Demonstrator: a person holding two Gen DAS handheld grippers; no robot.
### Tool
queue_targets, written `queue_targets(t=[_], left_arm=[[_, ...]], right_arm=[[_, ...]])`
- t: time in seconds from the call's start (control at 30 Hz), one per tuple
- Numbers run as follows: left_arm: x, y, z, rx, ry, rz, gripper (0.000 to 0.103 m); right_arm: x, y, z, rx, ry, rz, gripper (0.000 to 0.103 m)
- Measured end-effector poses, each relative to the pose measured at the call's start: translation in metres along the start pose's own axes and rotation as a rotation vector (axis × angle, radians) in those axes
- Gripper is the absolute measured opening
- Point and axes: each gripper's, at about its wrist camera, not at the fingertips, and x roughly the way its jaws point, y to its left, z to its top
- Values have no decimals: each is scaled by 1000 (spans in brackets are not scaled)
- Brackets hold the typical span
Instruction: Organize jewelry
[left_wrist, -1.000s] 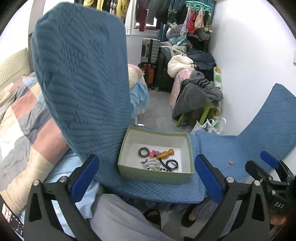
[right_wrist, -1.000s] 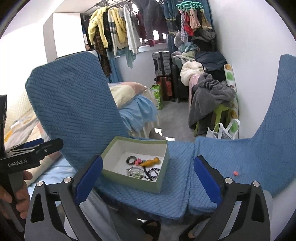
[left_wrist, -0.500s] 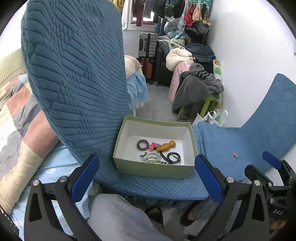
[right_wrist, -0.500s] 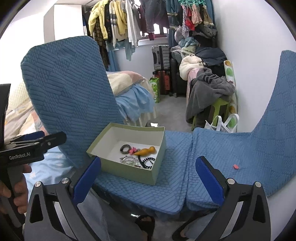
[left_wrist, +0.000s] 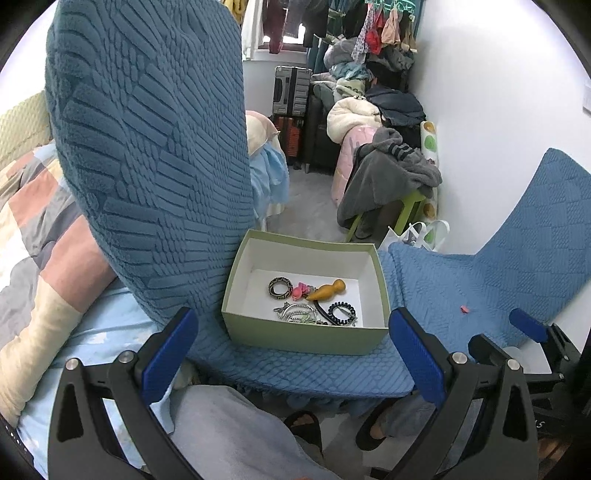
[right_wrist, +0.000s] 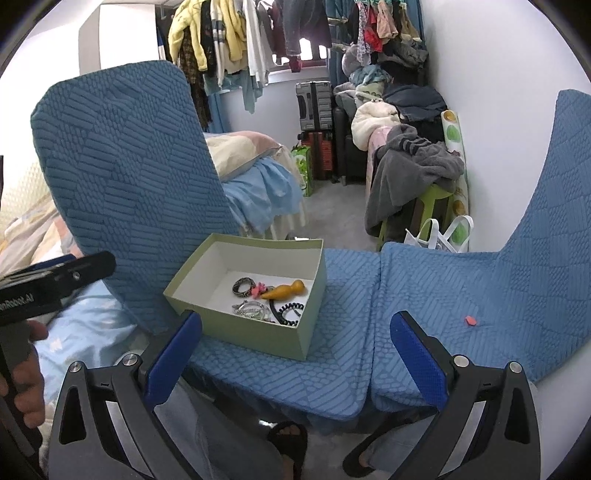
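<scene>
1. Both grippers hang over the blue seat, and neither has hold of anything. The left gripper (left_wrist: 291, 347) has its jaws spread wide with only air between them, and the right gripper (right_wrist: 295, 354) is just as wide and just as bare.

2. The green box (left_wrist: 303, 338) sits on the blue cushion (right_wrist: 424, 295), tight against the raised backrest, and it holds nearly all the jewelry.

3. In the box: a patterned ring (left_wrist: 280, 287), a small pink charm (left_wrist: 300, 290), an orange wooden piece (left_wrist: 327, 290), a bundle of silver chain (left_wrist: 295, 313) and a black coiled hair tie (left_wrist: 341, 313). They lie close together, some touching.

4. One stray is out on the cushion: a tiny pink bead (right_wrist: 470, 320), well apart from the box.

5. Handling, as I judge it: everything is light. The bead is tiny and hard, likely to squirt out of a careless pinch, so close squarely on it and press slightly into the soft fabric.

6. The chain is limp and could snag its neighbours, so take it mid-bundle. The coil is springy; pinch across its band.

7. The orange piece is stiff and smooth, best gripped at its narrow neck.

8. The box looks like thin cardboard and would slide or tip if nudged.
</scene>
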Motion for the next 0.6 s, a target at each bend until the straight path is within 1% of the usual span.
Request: queue_targets(t=[0.23,0.37,0.6], left_arm=[[2,-2,-2,10,6,-13,102],[-3,-6,-2,19,-25,-8,102],[2,-5,-4,12,-7,-5,102]], right_arm=[[-2,-1,-1,8,1,4,103],[-4,-3,-5,4,2,5,102],[-6,-8,-7,19,-6,-12,102]])
